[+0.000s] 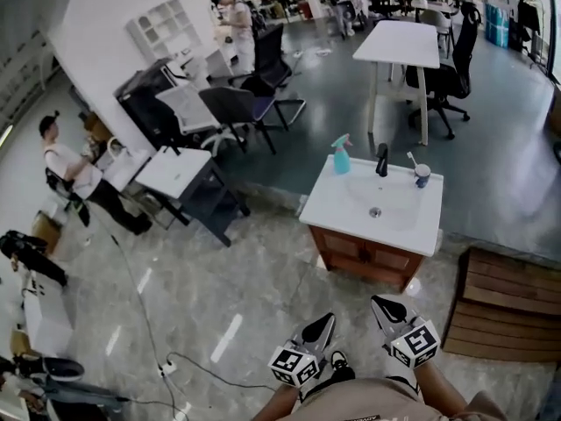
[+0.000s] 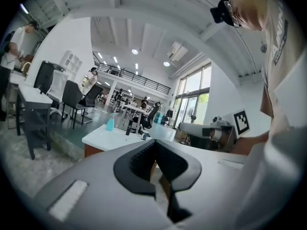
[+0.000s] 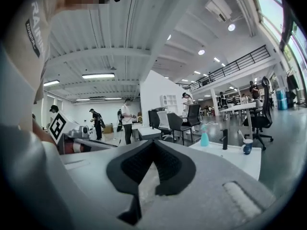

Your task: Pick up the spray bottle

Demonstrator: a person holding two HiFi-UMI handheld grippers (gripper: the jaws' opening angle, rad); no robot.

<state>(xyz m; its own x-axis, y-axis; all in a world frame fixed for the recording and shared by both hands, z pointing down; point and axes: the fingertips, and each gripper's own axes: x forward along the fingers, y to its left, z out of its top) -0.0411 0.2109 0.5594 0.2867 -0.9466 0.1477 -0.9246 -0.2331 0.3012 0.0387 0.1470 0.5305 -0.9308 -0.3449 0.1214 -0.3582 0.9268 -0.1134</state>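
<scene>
A teal spray bottle (image 1: 341,156) with a pink trigger head stands upright at the back left corner of a white sink top (image 1: 337,209) on a wooden cabinet. Both grippers are well short of it, side by side over the marble floor and pointing toward the sink. My left gripper (image 1: 326,321) is shut with nothing in it, and my right gripper (image 1: 384,305) looks shut and empty too. In the left gripper view the spray bottle (image 2: 110,123) shows small beyond the left gripper's (image 2: 154,145) closed jaws. In the right gripper view the spray bottle (image 3: 205,137) is right of the right gripper's (image 3: 153,144) closed jaws.
A black faucet (image 1: 382,160) and a cup with a toothbrush (image 1: 422,174) stand on the sink top beside the bottle. A wooden pallet (image 1: 508,301) lies right of the cabinet. A cable (image 1: 206,368) crosses the floor at left. Desks (image 1: 175,172), office chairs and people fill the left and back.
</scene>
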